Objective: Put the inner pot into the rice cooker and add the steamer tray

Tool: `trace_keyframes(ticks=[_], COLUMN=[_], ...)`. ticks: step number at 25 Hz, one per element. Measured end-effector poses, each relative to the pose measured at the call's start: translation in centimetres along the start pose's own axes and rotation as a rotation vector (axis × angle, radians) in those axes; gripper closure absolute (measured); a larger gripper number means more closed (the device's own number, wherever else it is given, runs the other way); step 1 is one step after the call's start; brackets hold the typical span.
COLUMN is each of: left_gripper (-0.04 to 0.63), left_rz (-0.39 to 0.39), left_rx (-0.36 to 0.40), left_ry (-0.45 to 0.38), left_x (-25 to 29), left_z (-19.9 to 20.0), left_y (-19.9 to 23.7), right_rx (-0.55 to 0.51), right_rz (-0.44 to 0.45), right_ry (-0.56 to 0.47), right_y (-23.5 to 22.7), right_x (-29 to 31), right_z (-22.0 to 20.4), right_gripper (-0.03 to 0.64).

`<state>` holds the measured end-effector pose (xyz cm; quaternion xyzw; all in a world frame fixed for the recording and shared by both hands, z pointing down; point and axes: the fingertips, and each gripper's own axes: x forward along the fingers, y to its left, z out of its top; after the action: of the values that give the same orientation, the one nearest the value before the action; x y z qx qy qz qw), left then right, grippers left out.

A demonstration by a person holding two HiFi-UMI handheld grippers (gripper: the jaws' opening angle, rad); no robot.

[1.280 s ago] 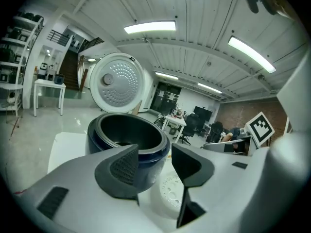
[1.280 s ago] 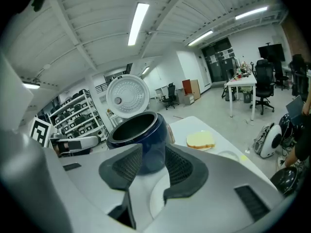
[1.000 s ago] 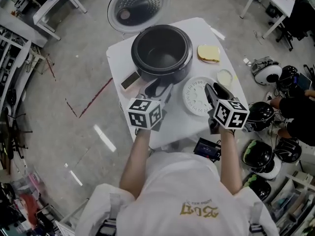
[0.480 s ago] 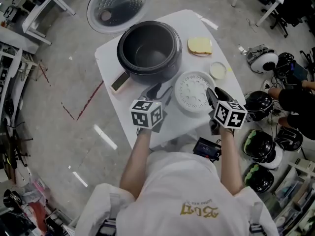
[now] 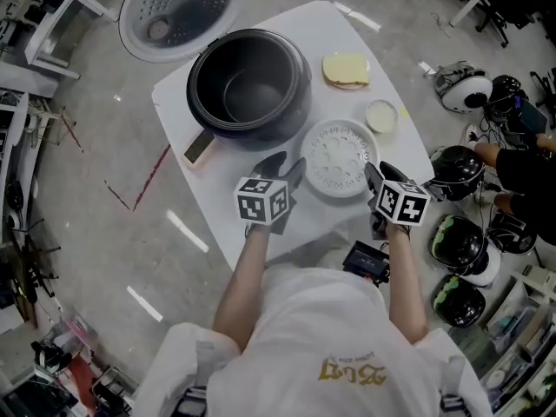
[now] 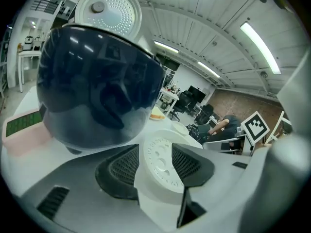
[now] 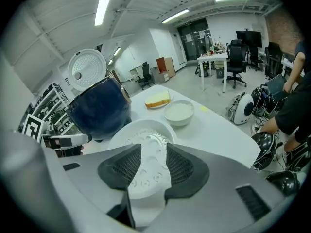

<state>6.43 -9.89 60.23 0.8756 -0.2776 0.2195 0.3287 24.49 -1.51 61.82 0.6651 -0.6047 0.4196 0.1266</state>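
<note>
Jaws, left gripper (image 5: 285, 165): wide apart, empty. Jaws, right gripper (image 5: 380, 174): opening, nothing clamped.

- Steamer tray (image 5: 339, 157): flat on the white surface (image 5: 221, 189), between the two pairs of jaws and just ahead of both. Each gripper view frames it in the gap, with no pad on it.
- Rice cooker (image 5: 250, 81): beyond the left jaws, lid (image 5: 178, 11) up, dark inner pot (image 5: 248, 94) seated inside. Only the head view shows that interior; the left gripper view shows just the glossy outer wall.
- Small bowl (image 7: 179, 111) and bread (image 7: 158, 100): beyond the right jaws, clearest in the right gripper view.
- Edges: near edge directly under both grippers; bare surface left of the left jaws. Helmets (image 5: 460, 250) crowd the floor right of the right jaws.
</note>
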Motion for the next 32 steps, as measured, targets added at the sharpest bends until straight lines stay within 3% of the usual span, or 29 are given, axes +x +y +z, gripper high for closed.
trace_keyframes(ticks=[11, 21, 32], left_gripper=[0.373, 0.380, 0.486], left_rz=[0.008, 0.016, 0.010], left_rx=[-0.041, -0.077, -0.075], left_ry=[0.126, 0.153, 0.147], left_x=[4.5, 6.1, 6.7], left_z=[-3.9, -4.5, -4.5], left_y=[1.5, 1.9, 1.5], right_rx=[0.024, 0.042, 0.029], right_rz=[-0.046, -0.031, -0.029], right_ry=[0.083, 0.114, 0.099], right_y=[-3.5, -4.0, -3.8], right_x=[3.1, 4.8, 5.1], right_z=[-2.4, -3.2, -3.3], right_gripper=[0.439, 0.447, 0.512])
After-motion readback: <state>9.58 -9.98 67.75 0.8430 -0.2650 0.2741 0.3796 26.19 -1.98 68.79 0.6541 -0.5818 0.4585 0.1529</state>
